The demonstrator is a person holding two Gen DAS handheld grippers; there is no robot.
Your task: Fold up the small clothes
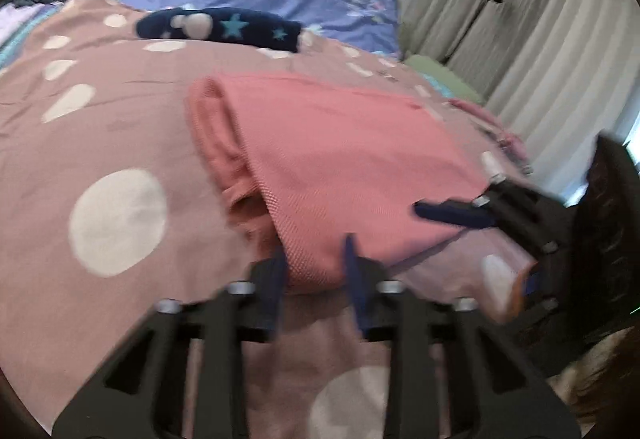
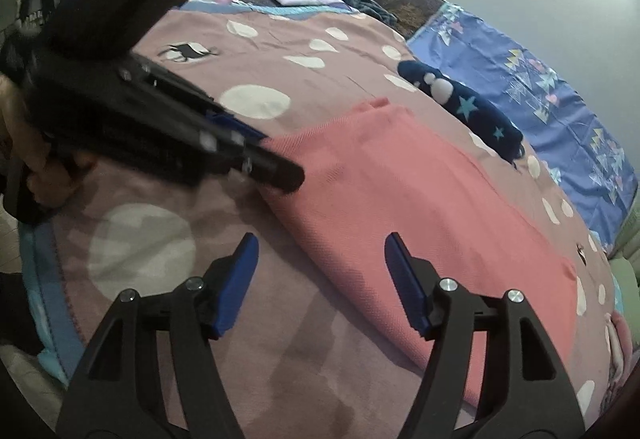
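Pink garment (image 1: pixel 332 159) lies partly folded mid-bed (image 1: pixel 100 127); left gripper (image 1: pixel 316 271) straddles its 6 o'clock corner, jaws apart; right gripper (image 2: pixel 320 279) gapes at its edge. Further folds likely remain.

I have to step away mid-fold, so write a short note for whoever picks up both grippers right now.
Left tongs: straddling the near corner of the pink garment; whether they pinch it is unclear.
Right tongs: open, empty, at the garment's near edge, one finger over the cloth.
Garment: on the spotted pink bedspread, already folded over at least once, layers showing at one end.
Navy star-patterned item: lies beyond it, untouched.
Left: finish this fold, then fold the navy item.
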